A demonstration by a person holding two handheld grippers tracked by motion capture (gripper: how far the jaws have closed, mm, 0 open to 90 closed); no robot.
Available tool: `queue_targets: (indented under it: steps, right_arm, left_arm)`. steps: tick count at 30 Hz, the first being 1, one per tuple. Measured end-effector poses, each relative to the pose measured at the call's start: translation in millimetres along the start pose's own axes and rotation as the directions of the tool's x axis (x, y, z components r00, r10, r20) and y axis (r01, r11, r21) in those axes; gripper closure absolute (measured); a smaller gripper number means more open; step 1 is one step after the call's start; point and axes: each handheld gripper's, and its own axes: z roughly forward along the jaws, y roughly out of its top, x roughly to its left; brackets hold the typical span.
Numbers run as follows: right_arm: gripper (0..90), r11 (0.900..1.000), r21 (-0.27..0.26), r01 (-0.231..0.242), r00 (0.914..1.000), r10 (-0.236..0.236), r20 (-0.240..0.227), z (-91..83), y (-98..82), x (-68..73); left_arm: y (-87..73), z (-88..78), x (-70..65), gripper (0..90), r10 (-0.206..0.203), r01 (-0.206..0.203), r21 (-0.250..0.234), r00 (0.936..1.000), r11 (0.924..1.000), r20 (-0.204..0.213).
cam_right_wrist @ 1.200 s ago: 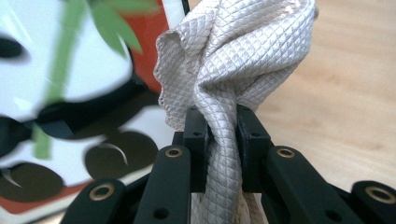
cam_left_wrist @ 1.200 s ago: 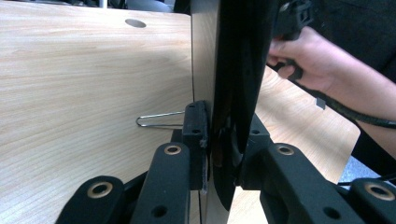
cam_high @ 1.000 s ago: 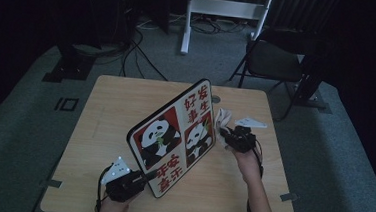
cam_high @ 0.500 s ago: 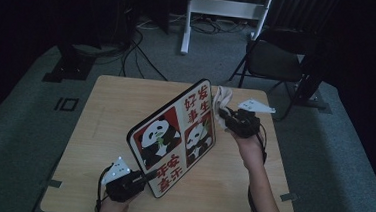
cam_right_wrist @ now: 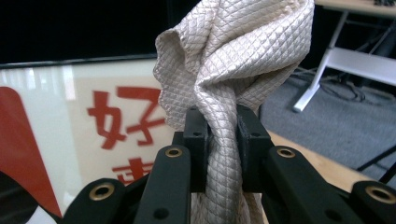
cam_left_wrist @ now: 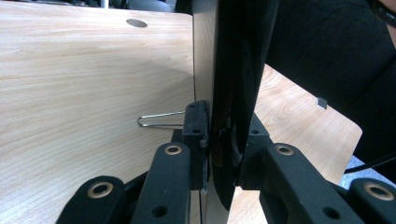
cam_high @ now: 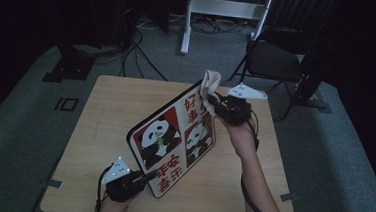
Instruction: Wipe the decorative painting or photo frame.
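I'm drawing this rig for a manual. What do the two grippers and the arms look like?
Both the left gripper and right gripper are black, each topped by a pale grey three-cornered plate and trailing a black cable. Their jaws are matte black with brass-ringed rivets. The forearms are bare, with no sleeves in sight.

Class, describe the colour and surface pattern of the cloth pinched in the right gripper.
The cloth is pale beige with a fine diamond-quilted weave, clearest in the right gripper view.

The left gripper sits low at the near edge, jaws clamped tight. The right gripper is raised on an outstretched forearm, jaws pinched together.
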Motion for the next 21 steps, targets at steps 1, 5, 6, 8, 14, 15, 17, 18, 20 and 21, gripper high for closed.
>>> queue_targets:
  steps: [1, 5, 6, 8, 14, 15, 17, 18, 20, 21]
  right_arm:
    - [77.2, 1.0, 0.002, 0.013, 0.9999, -0.013, 0.0, 1.3, 2.1, 2.0]
    - [77.2, 1.0, -0.003, 0.012, 0.9999, -0.012, -0.012, 6.5, 9.6, 6.2]
    - [77.1, 1.0, -0.001, 0.012, 0.9998, -0.012, -0.016, 7.7, 10.6, 6.7]
    - [77.1, 1.0, 0.008, 0.019, 0.9997, -0.018, -0.014, 10.5, 11.0, 8.2]
    - [77.1, 1.0, 0.025, 0.011, 0.9998, -0.011, -0.016, 16.7, 3.6, 8.6]
    - [77.1, 1.0, 0.026, 0.011, 0.9998, -0.011, -0.015, 17.1, 2.3, 8.4]
    - [77.1, 0.999, 0.035, 0.009, 0.9999, -0.009, -0.014, 18.5, -1.4, 7.8]
    - [77.1, 0.999, 0.039, 0.008, 0.9999, -0.008, -0.011, 19.2, -3.7, 7.1]
    - [77.1, 0.999, 0.046, 0.005, 0.9999, -0.004, -0.011, 19.8, -6.8, 6.2]
    - [77.1, 0.999, 0.047, 0.003, 0.9999, -0.002, -0.01, 19.8, -7.8, 5.9]
  left_arm:
    - [0.1, -0.1, -0.1, 78.5, 0.002, -0.002, 0.001, 1.0, 1.0, -0.001]
    - [0.2, -0.2, -0.2, 78.6, 0.004, -0.004, 0.003, 1.0, 1.0, -0.002]
    - [0.3, -0.3, -0.1, 78.6, 0.003, -0.003, 0.004, 1.0, 1.0, 0.0]
    - [0.3, -0.4, -0.1, 78.6, 0.004, -0.004, 0.004, 1.0, 1.0, 0.0]
    - [0.4, -0.6, 0.1, 78.4, 0.006, -0.006, 0.006, 1.0, 1.0, 0.001]
    - [0.4, -0.6, 0.2, 78.4, 0.006, -0.006, 0.006, 1.0, 1.0, 0.001]
    - [0.4, -0.6, 0.3, 78.4, 0.006, -0.006, 0.006, 1.0, 1.0, 0.001]
    - [0.4, -0.5, 0.2, 78.3, 0.006, -0.006, 0.005, 1.0, 1.0, 0.002]
    - [0.5, -0.4, 0.5, 78.3, 0.004, -0.004, 0.004, 1.0, 1.0, 0.004]
    - [0.6, -0.4, 0.4, 78.3, 0.007, -0.007, 0.005, 1.0, 1.0, 0.002]
